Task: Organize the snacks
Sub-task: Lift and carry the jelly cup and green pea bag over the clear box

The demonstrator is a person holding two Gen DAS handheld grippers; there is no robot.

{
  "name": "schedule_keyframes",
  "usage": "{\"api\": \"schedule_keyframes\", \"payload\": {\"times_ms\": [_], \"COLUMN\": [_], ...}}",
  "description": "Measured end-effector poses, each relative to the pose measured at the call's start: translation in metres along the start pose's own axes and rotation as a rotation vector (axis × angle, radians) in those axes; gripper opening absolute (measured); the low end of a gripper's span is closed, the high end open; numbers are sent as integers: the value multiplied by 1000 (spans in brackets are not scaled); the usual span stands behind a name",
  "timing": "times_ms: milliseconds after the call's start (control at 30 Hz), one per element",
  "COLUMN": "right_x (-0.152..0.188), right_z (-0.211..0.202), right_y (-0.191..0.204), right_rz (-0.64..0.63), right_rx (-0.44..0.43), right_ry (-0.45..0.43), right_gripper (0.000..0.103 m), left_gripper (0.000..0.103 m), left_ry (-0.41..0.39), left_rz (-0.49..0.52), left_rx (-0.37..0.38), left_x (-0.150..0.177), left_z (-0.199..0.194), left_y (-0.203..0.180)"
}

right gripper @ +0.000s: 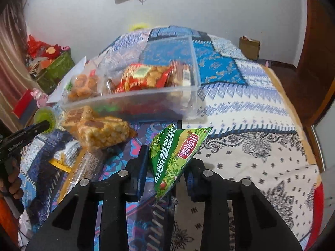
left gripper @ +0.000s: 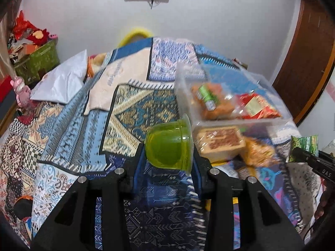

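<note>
My left gripper (left gripper: 169,156) is shut on a green jelly cup (left gripper: 167,144), held on its side above the patterned bedspread, just left of the clear plastic bin (left gripper: 240,121). The bin holds an orange snack bag (left gripper: 211,102) and a red snack bag (left gripper: 257,106). My right gripper (right gripper: 167,167) is shut on a green triangular snack packet (right gripper: 175,152), held in front of the bin (right gripper: 188,87). The cup and left gripper also show at the left of the right wrist view (right gripper: 45,118).
Loose snacks lie in front of the bin: a brown-labelled pack (left gripper: 219,144) and yellow puffed-snack bags (right gripper: 102,133). A white pillow (left gripper: 62,83) and a green box (left gripper: 39,62) of clutter sit at far left. A wooden door (left gripper: 307,62) stands at right.
</note>
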State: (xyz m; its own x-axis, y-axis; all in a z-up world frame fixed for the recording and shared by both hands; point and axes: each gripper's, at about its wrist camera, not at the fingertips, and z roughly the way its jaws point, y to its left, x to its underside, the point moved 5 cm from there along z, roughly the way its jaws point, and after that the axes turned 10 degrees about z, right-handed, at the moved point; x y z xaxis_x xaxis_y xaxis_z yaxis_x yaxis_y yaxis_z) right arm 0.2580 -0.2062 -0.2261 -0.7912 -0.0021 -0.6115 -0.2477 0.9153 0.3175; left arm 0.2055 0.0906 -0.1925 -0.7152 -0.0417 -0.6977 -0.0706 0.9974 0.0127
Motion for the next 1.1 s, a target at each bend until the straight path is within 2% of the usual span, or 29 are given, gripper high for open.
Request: {"api": "schedule_keyframes", "payload": {"times_ms": [267,567,1100], "right_x": [-24,-60,-100], "right_z": [-22,-23,40], "right_y": [7,28,69], "right_rz": [-3,-23,-55], "right_rx": [-26,-69,-138], "right_ry": [-85,-159,-94], "right_gripper": [29,29,29], "left_gripper": [39,39,39], "left_ry": [-80,-142,-124], "left_rz": [24,44,30], "left_rx": [18,47,61], "left_x": [-29,-72,-113], "left_z": [-23,-19,41], "left_y": [-13,-34,-44]}}
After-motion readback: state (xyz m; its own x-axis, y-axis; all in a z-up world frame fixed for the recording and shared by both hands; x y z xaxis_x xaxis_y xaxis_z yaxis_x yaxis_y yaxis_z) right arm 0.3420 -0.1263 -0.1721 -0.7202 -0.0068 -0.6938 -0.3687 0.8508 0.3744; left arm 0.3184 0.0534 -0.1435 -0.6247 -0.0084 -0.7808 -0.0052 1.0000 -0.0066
